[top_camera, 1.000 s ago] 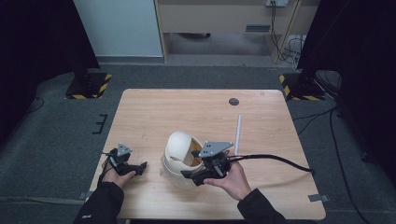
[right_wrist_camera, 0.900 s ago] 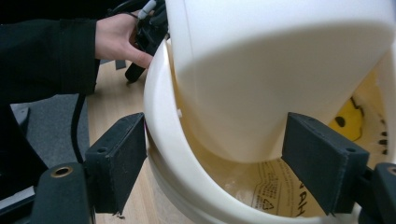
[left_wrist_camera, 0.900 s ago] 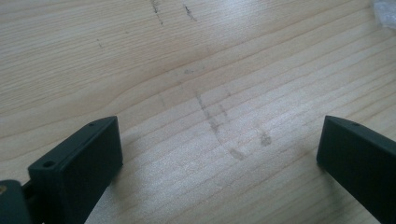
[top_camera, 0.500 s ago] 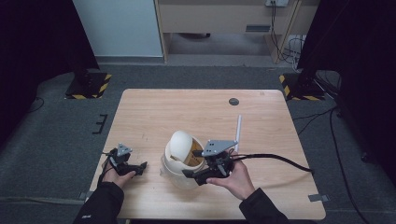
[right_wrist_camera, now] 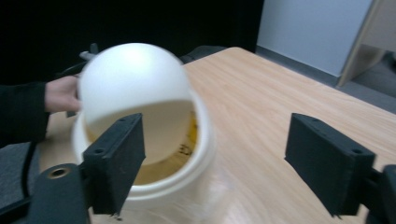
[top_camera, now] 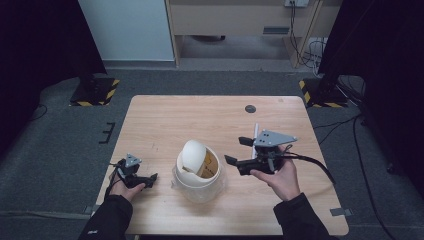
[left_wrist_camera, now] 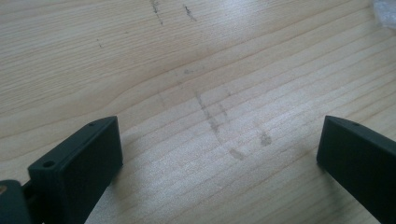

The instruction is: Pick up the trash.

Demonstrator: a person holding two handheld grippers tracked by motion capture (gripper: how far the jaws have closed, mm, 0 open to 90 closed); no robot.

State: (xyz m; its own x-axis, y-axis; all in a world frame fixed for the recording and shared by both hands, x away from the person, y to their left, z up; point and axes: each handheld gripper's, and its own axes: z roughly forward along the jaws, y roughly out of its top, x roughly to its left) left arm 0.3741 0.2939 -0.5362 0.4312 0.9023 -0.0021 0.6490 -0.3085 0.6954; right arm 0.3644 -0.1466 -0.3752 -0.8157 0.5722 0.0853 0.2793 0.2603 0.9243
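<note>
A: Where is the white bin (top_camera: 197, 171) sitting?

B: On the wooden desk (top_camera: 165, 117), toward the near edge and roughly midway between the two hands. It stands upright. Its domed swing lid (top_camera: 192, 156) is tipped, so the opening faces the right gripper, and you can see a yellowish inside with some dark print on it. There seems to be clear plastic around its base, though the high view is too soft to be sure.

A: And the right gripper (top_camera: 240, 152)?

B: Held up off the desk in the person's right hand (top_camera: 281, 176), just to the right of the bin and pointing at it. Its jaws stand wide apart with nothing between them. In the right gripper view (right_wrist_camera: 212, 158) the bin sits beyond the left jaw, blurred, and no pad touches it.

A: The left gripper (top_camera: 145, 179)?

B: Low at the near left of the desk, well apart from the bin, in the left hand (top_camera: 122, 187). Its own view (left_wrist_camera: 219, 154) shows both jaws spread wide over bare, scuffed wood, gripping nothing.

A: Anything else on the desk?

B: A thin pale rod (top_camera: 256, 131) lies behind the right gripper, and a small dark round disc (top_camera: 250, 108) rests near the far edge.
</note>
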